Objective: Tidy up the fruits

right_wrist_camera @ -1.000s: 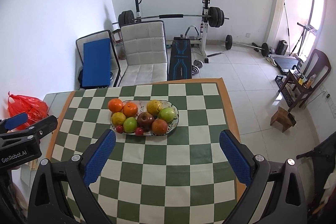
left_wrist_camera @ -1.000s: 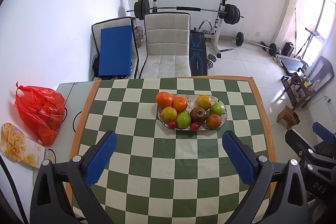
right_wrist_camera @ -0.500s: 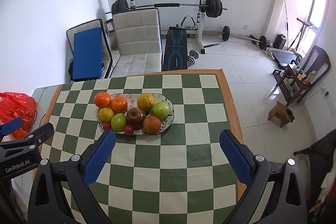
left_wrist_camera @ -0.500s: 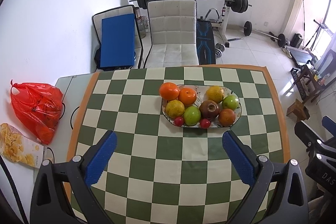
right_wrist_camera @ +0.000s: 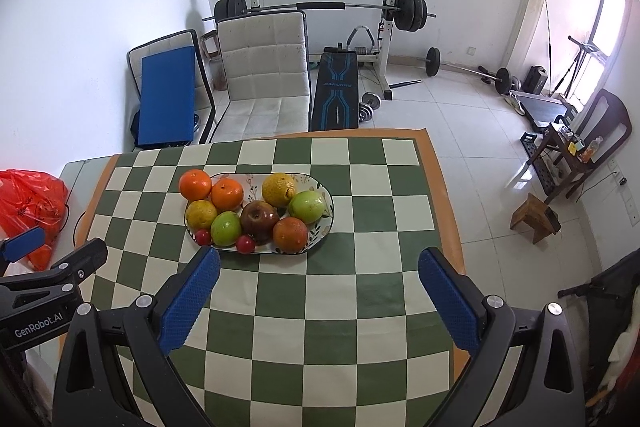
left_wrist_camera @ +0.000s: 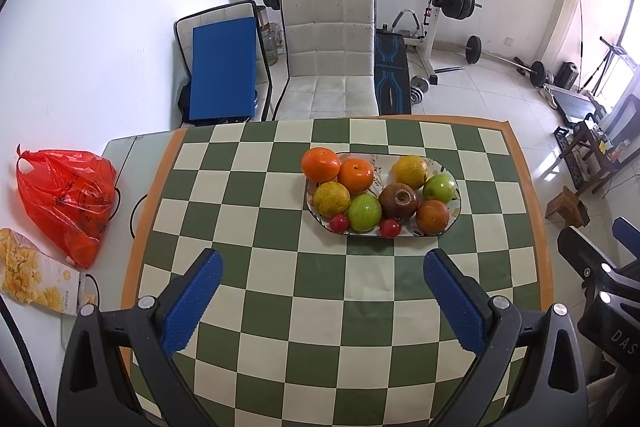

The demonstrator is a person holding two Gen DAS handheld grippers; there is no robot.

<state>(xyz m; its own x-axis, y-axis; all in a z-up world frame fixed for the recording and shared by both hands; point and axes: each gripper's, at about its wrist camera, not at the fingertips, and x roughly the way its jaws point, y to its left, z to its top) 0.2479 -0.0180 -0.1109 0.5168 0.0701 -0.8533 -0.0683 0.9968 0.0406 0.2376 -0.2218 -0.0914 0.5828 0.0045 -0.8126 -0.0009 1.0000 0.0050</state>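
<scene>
Two grippers hang above the checkered surface (left_wrist_camera: 256,307), each spread wide and holding nothing. Ahead of them the oval plate (left_wrist_camera: 456,205) of fruit sits past mid-surface with its long axis running 9 to 3 o'clock. From the left gripper (left_wrist_camera: 320,291) the plate lies at about 1 o'clock; from the right gripper (right_wrist_camera: 318,287) it lies at about 11 o'clock, with its nearest rim just beyond that gripper's left fingertip (right_wrist_camera: 210,259). The right gripper looks the closer of the two. Nearest it are the red cherry tomatoes (right_wrist_camera: 245,244) and the reddish orange (right_wrist_camera: 291,235) on the plate's front edge; the two bright oranges (right_wrist_camera: 195,184) sit at the far left end, likelier work for the left gripper.
</scene>
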